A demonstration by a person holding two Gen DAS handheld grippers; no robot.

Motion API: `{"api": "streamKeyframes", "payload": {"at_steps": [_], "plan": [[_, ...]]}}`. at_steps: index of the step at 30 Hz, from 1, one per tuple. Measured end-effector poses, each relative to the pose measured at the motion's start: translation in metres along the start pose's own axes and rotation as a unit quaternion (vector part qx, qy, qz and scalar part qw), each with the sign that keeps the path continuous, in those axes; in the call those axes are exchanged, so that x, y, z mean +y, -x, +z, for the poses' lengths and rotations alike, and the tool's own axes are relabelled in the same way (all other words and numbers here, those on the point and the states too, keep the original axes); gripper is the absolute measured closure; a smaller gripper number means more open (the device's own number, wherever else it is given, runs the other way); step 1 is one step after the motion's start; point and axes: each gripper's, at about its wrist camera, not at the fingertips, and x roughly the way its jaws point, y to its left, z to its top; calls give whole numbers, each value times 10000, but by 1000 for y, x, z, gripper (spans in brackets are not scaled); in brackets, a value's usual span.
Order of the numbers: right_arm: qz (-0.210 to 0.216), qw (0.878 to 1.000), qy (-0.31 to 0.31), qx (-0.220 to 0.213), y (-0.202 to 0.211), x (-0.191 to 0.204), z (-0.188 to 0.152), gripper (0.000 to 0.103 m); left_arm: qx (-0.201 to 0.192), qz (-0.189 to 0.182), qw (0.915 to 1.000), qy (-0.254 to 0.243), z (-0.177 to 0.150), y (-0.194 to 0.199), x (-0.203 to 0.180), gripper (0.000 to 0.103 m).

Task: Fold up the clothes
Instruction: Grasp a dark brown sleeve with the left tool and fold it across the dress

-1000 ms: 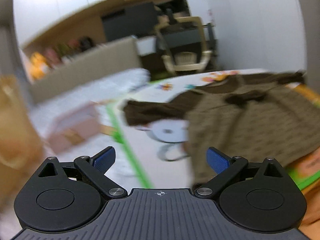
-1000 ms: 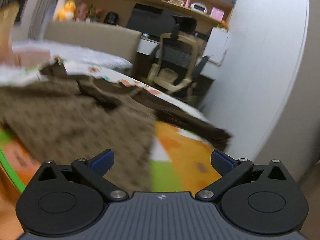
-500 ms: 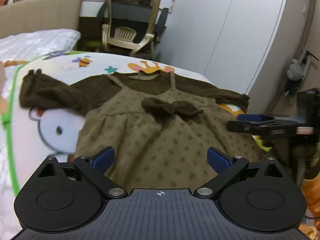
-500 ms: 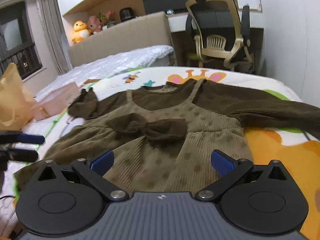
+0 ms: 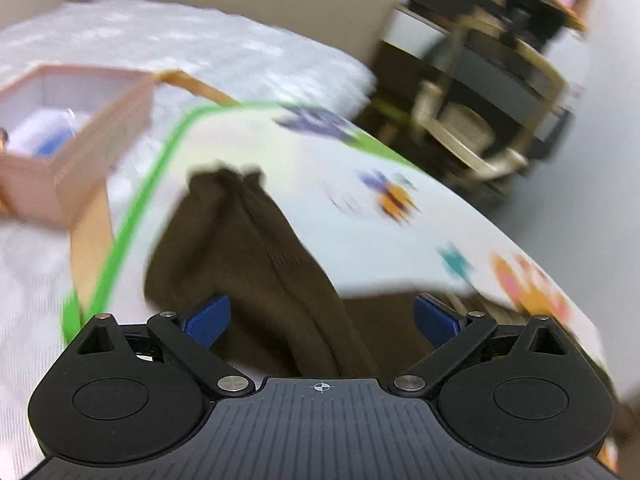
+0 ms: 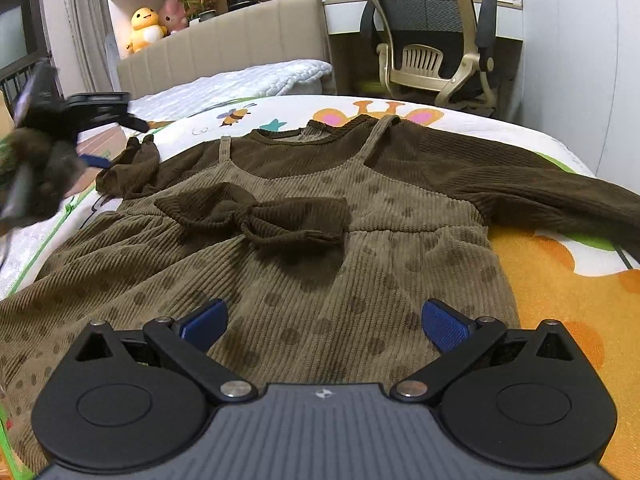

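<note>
splayed left gripper, ribbed brown sleeve

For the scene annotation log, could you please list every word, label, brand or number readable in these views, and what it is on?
None can be read.
Play mat: cartoon animals only; the faint marks beside the bee are too small to read.
Pink box: blurred, nothing legible.
Dress: no visible label.

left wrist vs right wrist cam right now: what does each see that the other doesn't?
Left wrist only: open pink box, blurred, beside the mat's green border.

Right wrist only: dress front with bow, far sleeve, plush toys, the left tongs blurred near the sleeve cuff.

Both: dark brown sleeve, cartoon mat, office chair. Both tongs open.
</note>
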Motion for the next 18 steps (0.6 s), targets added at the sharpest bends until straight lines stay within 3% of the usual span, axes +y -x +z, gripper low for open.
{"api": "streamKeyframes", "payload": {"at_steps": [1,4,8,10,12,13,14,16,18], "plan": [[16,10000,-20,-6,0,-1,0,0,-68,130,9999,3,8,-8,0,7],[52,10000,-65,-19,0,-3,0,0,-2,347,9989,-307,20,-36,-5,38],[72,9999,-88,-4,0,-3,1,0,226,609,9952,-728,14,-62,-10,38],[56,10000,-67,24,-1,-3,2,0,210,698,9934,-884,10,-64,-10,44],[32,10000,-32,49,-2,-1,2,0,121,838,9900,-1126,7,-61,-11,68],[23,10000,-11,60,-2,-1,2,0,88,877,9884,-1234,7,-60,-10,89],[10,10000,12,71,-2,0,2,0,52,894,9876,-1291,8,-58,-9,96],[-18,9999,60,90,-3,1,2,0,-257,888,9863,-1369,12,-42,-14,97],[-28,9999,76,95,-3,2,2,0,-688,650,9824,-1609,15,-16,-32,97]]}}
